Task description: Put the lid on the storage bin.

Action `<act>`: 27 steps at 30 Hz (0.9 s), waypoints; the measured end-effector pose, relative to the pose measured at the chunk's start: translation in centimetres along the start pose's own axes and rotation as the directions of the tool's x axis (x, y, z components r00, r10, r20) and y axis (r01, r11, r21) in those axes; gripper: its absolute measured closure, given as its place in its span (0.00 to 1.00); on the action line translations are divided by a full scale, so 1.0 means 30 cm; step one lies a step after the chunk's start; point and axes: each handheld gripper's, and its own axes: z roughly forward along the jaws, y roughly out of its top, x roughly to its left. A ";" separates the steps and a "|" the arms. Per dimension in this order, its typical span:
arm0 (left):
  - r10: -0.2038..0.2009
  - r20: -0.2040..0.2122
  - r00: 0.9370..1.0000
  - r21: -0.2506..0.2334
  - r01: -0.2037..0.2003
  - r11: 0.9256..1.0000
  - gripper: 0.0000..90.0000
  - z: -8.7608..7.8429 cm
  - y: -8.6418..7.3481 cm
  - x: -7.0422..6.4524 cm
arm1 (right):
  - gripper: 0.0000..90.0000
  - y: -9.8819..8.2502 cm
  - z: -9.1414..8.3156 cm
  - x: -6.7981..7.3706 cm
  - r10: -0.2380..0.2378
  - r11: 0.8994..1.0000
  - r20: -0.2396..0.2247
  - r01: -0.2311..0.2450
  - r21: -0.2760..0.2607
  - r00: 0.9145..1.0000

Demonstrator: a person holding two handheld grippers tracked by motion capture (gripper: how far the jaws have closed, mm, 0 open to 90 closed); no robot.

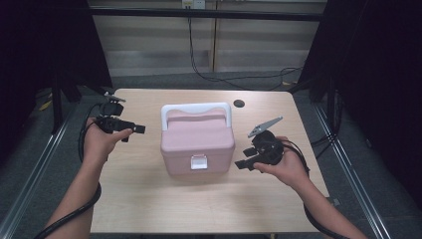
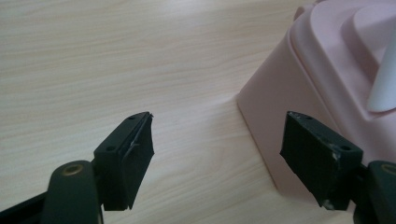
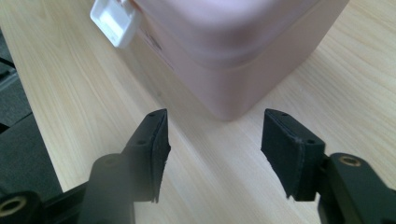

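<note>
My left claw and right claw both stand apart and empty, flanking the pink box with its white latch on the bench.

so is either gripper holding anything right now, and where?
Nothing held. The left gripper and right gripper both stand open with bare table between the jaws, one either side of the pink box, not touching it.

From my feed it's a light wood-grain table on grey carpet, with black curtains on both sides. The back wall has pale panels, and a black cable runs down it onto the floor.
</note>
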 end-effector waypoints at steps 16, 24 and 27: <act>-0.009 0.017 1.000 -0.004 0.009 1.000 0.26 0.056 -0.131 0.035 | 0.32 -0.117 0.043 -0.008 0.016 1.000 0.020 -0.016 0.013 1.000; 0.013 0.017 1.000 -0.008 -0.013 1.000 0.25 0.091 -0.207 0.037 | 0.30 -0.206 0.095 -0.024 0.048 0.999 0.015 -0.048 0.025 0.999; 0.017 0.024 1.000 -0.004 -0.017 1.000 0.25 0.104 -0.230 0.043 | 0.29 -0.228 0.103 -0.024 0.044 0.999 0.020 -0.044 0.023 0.999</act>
